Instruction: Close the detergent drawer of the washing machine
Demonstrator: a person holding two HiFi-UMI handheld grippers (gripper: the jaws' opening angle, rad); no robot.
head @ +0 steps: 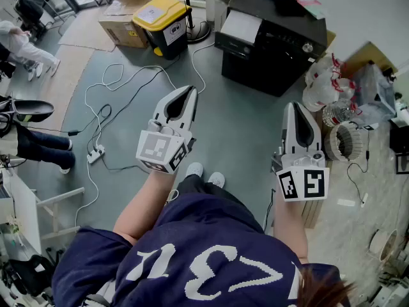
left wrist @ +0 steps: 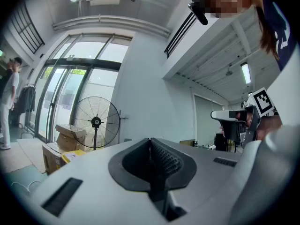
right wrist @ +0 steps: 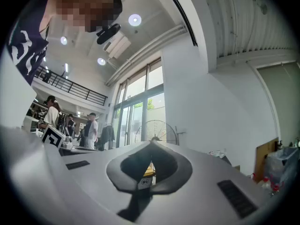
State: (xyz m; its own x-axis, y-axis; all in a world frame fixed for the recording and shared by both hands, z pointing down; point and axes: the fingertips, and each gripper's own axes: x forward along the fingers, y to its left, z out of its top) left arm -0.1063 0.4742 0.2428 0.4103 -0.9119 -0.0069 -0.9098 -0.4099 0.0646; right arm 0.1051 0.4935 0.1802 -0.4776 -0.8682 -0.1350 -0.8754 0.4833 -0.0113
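In the head view a black appliance [head: 275, 43] stands on the floor ahead, with a white part [head: 239, 25] at its left front; whether that is the drawer I cannot tell. Both grippers are held level in front of the person, well short of the appliance. My left gripper [head: 189, 89] has its jaws together with nothing between them, and its own view [left wrist: 151, 139] shows only the room beyond. My right gripper [head: 291, 105] is also shut and empty, pointing at windows and a fan in its own view [right wrist: 151, 144].
A black bin with a yellow lid [head: 163, 19] and cardboard boxes [head: 121, 27] stand at the back left. White cables and a power strip [head: 96, 153] trail over the floor on the left. Plastic bags [head: 326, 82] and a woven basket [head: 345, 142] crowd the right. People stand at the far left [head: 19, 43].
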